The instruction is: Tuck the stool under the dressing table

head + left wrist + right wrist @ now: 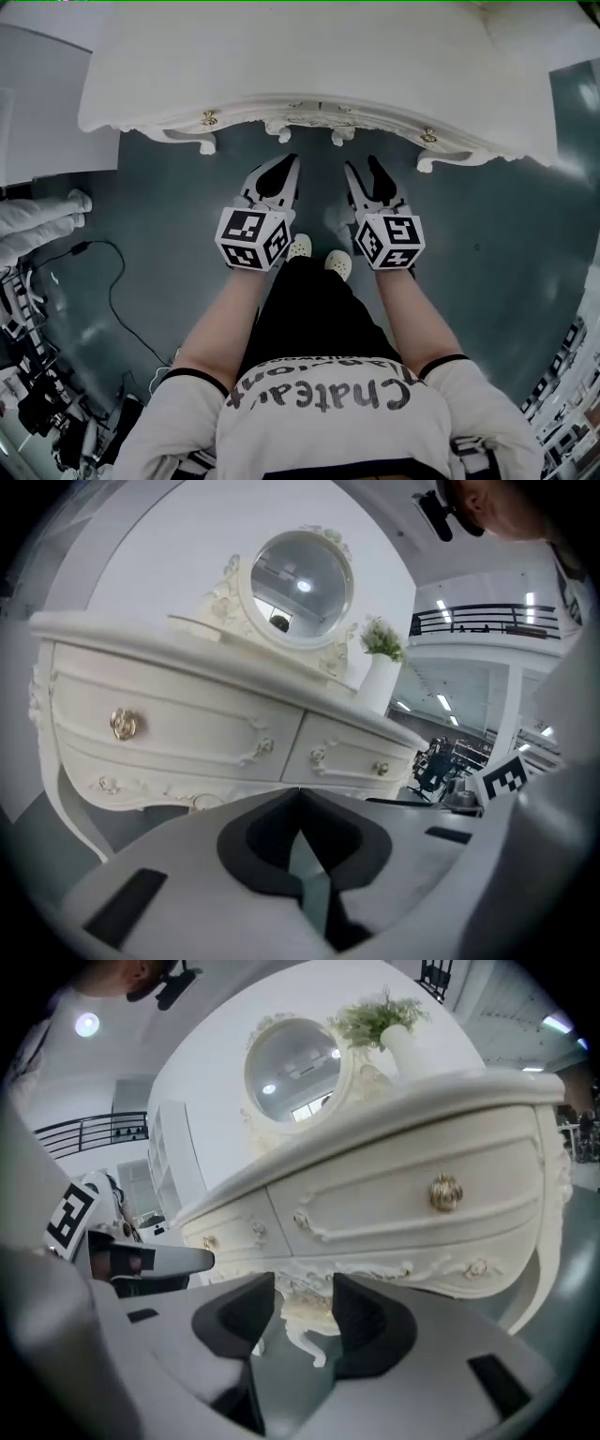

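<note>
The white dressing table [309, 56] fills the top of the head view, its carved drawer front facing me [187, 724] [403, 1194]. Of the stool I see only small white curved legs [277, 131] under the table's front edge, one also showing in the right gripper view [305, 1335]; its seat is hidden beneath the top. My left gripper [292, 159] [298, 791] hangs in front of the table, shut on nothing. Beside it, my right gripper [361, 164] [305, 1283] is open with nothing between its fingers. Both are clear of the furniture.
A round mirror [295, 583] and a white vase with a plant [380, 672] stand on the table. A black cable [112, 281] runs over the grey floor at the left. Dark equipment [562, 375] lines the right edge. The person's white shoes [300, 247] are below the grippers.
</note>
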`<state>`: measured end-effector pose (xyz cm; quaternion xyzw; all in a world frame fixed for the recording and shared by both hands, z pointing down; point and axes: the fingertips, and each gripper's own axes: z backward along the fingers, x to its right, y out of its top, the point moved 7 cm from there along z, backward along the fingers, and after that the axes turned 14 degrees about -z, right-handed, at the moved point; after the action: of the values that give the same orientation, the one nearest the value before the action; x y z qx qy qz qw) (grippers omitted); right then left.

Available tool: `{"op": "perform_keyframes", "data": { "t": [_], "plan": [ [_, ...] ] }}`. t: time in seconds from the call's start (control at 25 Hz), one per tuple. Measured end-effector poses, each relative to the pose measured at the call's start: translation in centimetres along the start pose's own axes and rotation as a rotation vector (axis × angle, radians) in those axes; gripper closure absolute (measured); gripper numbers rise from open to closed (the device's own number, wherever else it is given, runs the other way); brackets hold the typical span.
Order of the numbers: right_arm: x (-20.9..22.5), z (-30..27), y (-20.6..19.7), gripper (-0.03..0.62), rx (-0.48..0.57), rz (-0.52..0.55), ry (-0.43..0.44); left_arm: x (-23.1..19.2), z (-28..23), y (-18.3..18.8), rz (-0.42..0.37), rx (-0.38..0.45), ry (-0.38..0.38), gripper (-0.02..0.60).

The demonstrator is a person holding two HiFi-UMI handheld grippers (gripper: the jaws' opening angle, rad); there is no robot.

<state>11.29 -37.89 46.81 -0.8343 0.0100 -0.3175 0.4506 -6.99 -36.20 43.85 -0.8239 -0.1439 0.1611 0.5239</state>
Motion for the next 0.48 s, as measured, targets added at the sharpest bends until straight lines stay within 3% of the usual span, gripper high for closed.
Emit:
{"op": "perform_keyframes", "data": {
  "t": [0.08, 0.48],
  "plan": [
    [-1.5, 1.3, 2.3, 0.438, 0.035, -0.001, 0.014, 0.8, 1.3, 2.7, 0.007, 0.039, -0.001, 0.557],
    [-10.2, 8.9, 13.0, 0.51, 0.127, 0.037, 0.083, 5.1, 8.8, 16.0, 0.002, 0.232, 0.001, 0.557]
  ]
}}
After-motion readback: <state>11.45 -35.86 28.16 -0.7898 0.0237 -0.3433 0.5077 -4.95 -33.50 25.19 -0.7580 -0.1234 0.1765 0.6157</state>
